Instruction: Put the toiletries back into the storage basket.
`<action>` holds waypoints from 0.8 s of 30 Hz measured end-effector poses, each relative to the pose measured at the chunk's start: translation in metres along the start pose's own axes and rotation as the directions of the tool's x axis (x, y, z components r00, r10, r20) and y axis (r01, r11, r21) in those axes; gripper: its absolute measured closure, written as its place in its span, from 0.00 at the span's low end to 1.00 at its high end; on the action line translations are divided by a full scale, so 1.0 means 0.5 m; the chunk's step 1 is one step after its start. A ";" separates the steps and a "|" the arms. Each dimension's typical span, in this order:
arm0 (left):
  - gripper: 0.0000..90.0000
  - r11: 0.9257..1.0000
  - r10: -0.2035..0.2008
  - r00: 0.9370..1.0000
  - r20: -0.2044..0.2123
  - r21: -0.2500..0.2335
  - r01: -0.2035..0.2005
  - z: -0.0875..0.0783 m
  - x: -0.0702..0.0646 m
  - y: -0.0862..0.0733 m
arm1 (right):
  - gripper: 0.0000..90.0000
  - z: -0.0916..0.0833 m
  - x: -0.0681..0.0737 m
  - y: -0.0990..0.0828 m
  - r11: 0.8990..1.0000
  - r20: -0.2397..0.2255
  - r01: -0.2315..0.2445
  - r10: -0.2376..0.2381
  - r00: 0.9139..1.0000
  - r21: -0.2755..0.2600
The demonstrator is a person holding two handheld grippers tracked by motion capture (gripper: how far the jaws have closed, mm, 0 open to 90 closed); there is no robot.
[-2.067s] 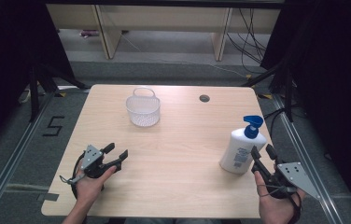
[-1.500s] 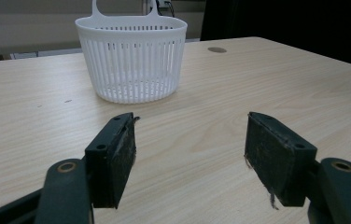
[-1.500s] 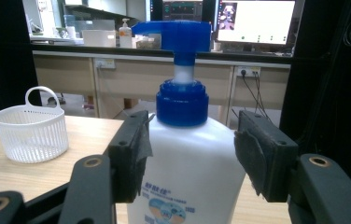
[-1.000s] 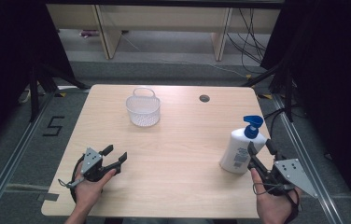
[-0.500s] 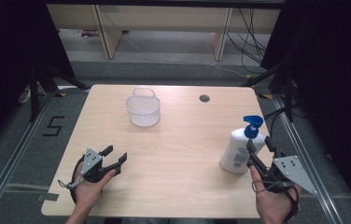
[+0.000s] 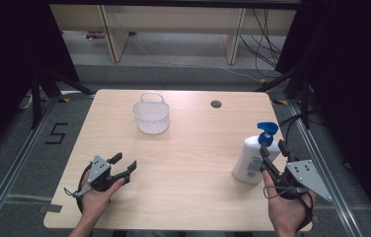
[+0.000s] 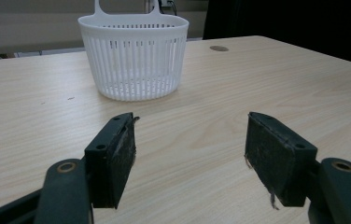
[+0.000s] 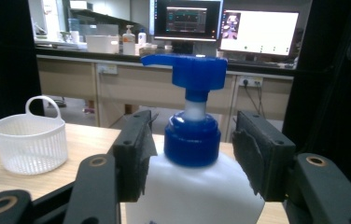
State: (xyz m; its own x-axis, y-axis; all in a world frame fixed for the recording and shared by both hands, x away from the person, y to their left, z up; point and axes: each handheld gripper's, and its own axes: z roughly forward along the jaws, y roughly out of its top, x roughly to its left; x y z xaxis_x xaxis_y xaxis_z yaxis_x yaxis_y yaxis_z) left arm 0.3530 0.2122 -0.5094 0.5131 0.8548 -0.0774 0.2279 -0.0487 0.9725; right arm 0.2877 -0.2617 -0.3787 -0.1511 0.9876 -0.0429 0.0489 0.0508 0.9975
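Observation:
A white pump bottle [image 6: 249, 162] with a blue pump head stands upright near the table's right edge. My right gripper [image 6: 272, 150] is at it from the near side. In the right gripper view the black jaws flank the bottle's [image 8: 192, 191] blue collar with a gap on each side; the right gripper [image 8: 193, 128] is open and its jaws have just been closing. A white slotted basket [image 6: 151, 117] stands at the far middle-left, empty as far as I can see. My left gripper [image 6: 126, 161] rests low at the front left, open, nothing between its jaws, pointing at the basket [image 7: 134, 60].
The wooden table [image 6: 188, 168] has a round cable hole [image 6: 216, 104] near its far edge. Beyond it lie grey floor, shelf units and cables. Black stands and dark curtains line both sides. Monitors and a counter appear far off in the right gripper view.
The right gripper has crept slightly closer around the bottle. The left hand, the basket and the bottle have stayed put.

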 end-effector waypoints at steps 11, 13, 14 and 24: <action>0.36 1.000 0.005 1.000 0.007 0.002 -0.005 -0.008 -0.002 0.004 | 0.61 0.035 0.009 0.024 0.999 0.050 0.021 -0.023 0.999 0.029; 0.36 1.000 0.003 1.000 0.007 0.001 -0.003 -0.008 -0.002 0.004 | 0.61 0.043 0.011 0.026 0.999 0.049 0.007 -0.009 0.999 0.041; 0.36 1.000 0.004 1.000 0.008 0.002 -0.004 -0.008 -0.002 0.003 | 0.61 0.045 0.012 0.026 0.999 0.051 0.001 -0.003 0.999 0.048; 0.36 1.000 0.002 1.000 0.008 0.008 -0.002 -0.009 -0.002 0.001 | 0.61 0.064 0.009 0.035 0.999 0.075 0.010 -0.014 0.997 0.049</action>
State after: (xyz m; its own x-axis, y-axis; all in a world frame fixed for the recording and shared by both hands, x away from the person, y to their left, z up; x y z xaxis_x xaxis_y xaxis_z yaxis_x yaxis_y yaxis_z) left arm 0.3491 0.2137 -0.5076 0.5200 0.8507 -0.0773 0.2332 -0.0543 0.9709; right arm 0.3193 -0.2516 -0.3631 -0.0775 0.9951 -0.0609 0.0953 0.0682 0.9931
